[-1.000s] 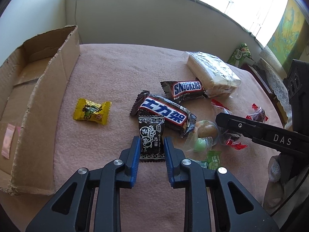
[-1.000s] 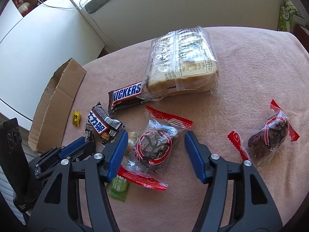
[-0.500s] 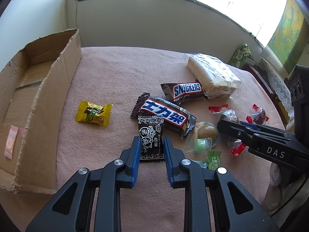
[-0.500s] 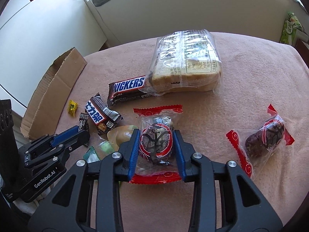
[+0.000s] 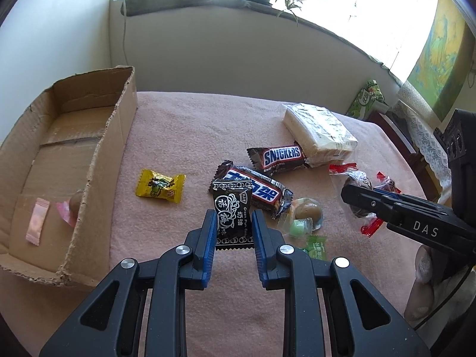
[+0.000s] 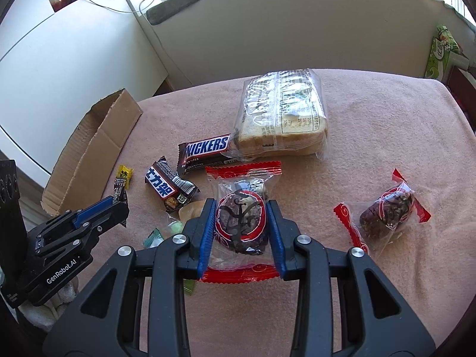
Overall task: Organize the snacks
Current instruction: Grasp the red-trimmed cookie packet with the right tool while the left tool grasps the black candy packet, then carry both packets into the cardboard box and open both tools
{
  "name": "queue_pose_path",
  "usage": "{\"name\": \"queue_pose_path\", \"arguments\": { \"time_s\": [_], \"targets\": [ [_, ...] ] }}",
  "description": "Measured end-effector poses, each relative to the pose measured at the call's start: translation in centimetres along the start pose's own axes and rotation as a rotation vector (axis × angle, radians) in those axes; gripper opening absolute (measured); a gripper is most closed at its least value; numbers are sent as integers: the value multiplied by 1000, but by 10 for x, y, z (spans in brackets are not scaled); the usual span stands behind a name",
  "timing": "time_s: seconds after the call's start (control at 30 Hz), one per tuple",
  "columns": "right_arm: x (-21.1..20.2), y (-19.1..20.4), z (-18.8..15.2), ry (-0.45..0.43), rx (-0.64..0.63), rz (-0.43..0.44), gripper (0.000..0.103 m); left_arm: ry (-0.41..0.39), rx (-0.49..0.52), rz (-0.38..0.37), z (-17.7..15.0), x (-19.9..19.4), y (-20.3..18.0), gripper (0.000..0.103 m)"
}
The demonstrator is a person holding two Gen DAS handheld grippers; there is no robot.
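- Cardboard box at far left: target, w/ pink sweets already inside.
- Left gripper clamped on black plum candy packet; lift straight, clear box wall.
- Right gripper clamped on red-wrapped cake; squeeze gently, pkg is soft.

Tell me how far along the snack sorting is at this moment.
Barely begun. Done: the cardboard box holds only a pink sachet and one pink-wrapped sweet. In hand: the left gripper is closed on the black plum candy, and the right gripper is closed on a red-edged cake packet. Left on the table: yellow candy, two chocolate bars, bread, another cake packet, small sweets.
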State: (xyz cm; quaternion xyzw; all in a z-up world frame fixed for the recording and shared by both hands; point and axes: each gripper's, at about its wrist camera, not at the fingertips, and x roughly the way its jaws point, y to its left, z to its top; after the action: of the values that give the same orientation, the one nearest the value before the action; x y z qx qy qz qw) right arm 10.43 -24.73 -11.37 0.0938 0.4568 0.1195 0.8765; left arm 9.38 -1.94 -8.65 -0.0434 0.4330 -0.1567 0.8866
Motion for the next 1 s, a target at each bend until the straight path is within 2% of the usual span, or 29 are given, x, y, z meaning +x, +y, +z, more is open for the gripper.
{"name": "queue_pose_path", "arguments": {
  "time_s": [0.57,1.0],
  "targets": [
    [-29,44,8,-71,-75,48,35,-99,-32,30,1,-50,23,22],
    [-19,112,24,-81,-178,111,35,-154,-99,102,2,-78,72,22]
  ]
}}
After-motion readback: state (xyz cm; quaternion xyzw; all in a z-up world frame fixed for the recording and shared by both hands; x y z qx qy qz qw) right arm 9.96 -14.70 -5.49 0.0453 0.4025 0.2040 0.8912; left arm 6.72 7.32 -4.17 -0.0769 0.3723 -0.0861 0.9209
